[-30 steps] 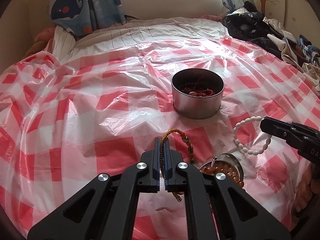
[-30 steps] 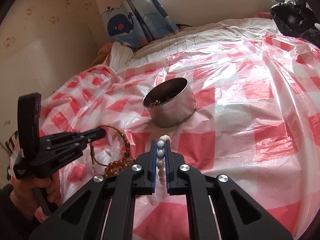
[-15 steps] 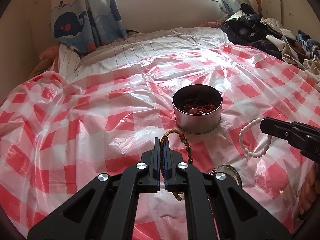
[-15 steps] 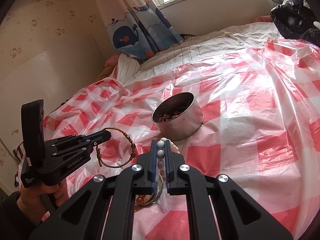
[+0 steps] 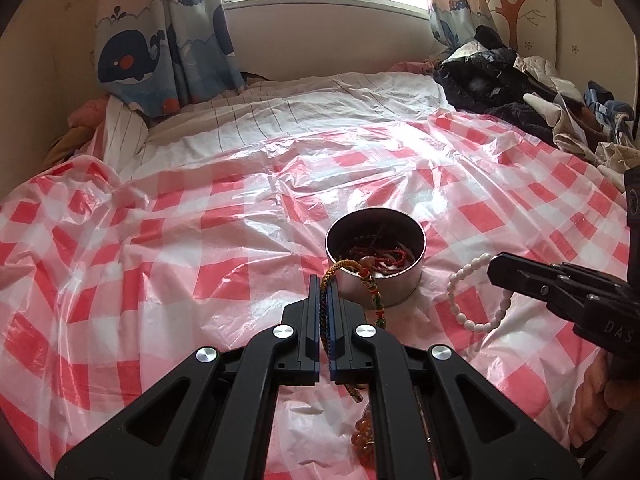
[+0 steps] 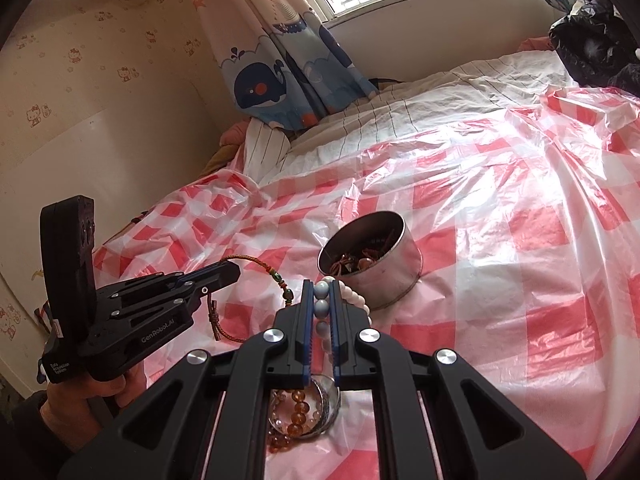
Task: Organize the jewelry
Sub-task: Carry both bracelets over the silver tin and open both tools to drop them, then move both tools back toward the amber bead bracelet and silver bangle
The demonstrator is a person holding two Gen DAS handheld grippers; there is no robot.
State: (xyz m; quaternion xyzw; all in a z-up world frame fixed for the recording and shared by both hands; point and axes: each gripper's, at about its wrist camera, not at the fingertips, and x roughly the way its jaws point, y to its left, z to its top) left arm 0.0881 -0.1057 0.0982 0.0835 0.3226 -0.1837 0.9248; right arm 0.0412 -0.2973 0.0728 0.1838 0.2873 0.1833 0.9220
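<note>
Nearest, a small dish (image 6: 328, 408) on the checked sheet (image 5: 160, 280) holds amber beads (image 6: 298, 408). Above it, the left gripper (image 5: 324, 304) pinches a braided cord bracelet (image 5: 370, 280) with green and red beads, and the right gripper (image 6: 321, 300) clamps a white bead bracelet (image 6: 352, 300); both bracelets hang clear of the bed. Beyond them, a round tin (image 5: 376, 256) holds red and brown strands.

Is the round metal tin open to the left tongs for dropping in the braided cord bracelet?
Probably yes: the round metal tin stands lidless just ahead of the left tongs, which grip the braided cord bracelet, nothing between.
</note>
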